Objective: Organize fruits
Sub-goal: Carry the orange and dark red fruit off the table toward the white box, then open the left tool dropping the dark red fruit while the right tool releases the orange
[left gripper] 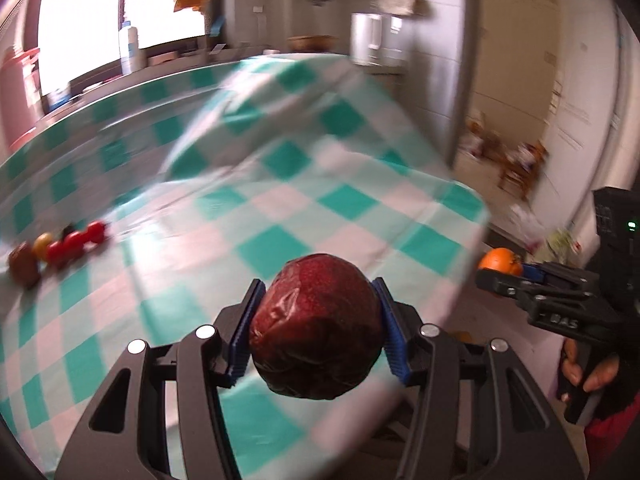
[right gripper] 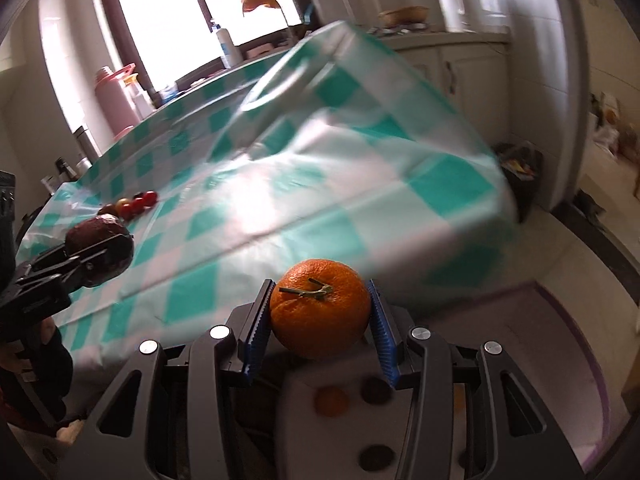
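Observation:
My left gripper (left gripper: 318, 316) is shut on a dark red round fruit (left gripper: 316, 328), its blue pads pressing both sides above the table's near edge. An orange tangerine (right gripper: 320, 312) with a green stem sits clamped in my right gripper (right gripper: 320, 316), out past the table's corner. From the left wrist view the right gripper (left gripper: 516, 276) shows at the right with the tangerine (left gripper: 500, 262). From the right wrist view the left gripper (right gripper: 80, 258) shows at the left with the dark fruit (right gripper: 100, 246). Several small tomatoes (left gripper: 76, 242) and a brown fruit (left gripper: 24, 266) lie in a row on the cloth.
A table with a green-and-white checked cloth (left gripper: 280, 200) fills the middle; the cloth is rucked up at the back. A white bottle (right gripper: 228, 46) and a pink flask (right gripper: 116, 96) stand by the window. Below the right gripper is a grey surface (right gripper: 520, 360) with small fruits (right gripper: 332, 402).

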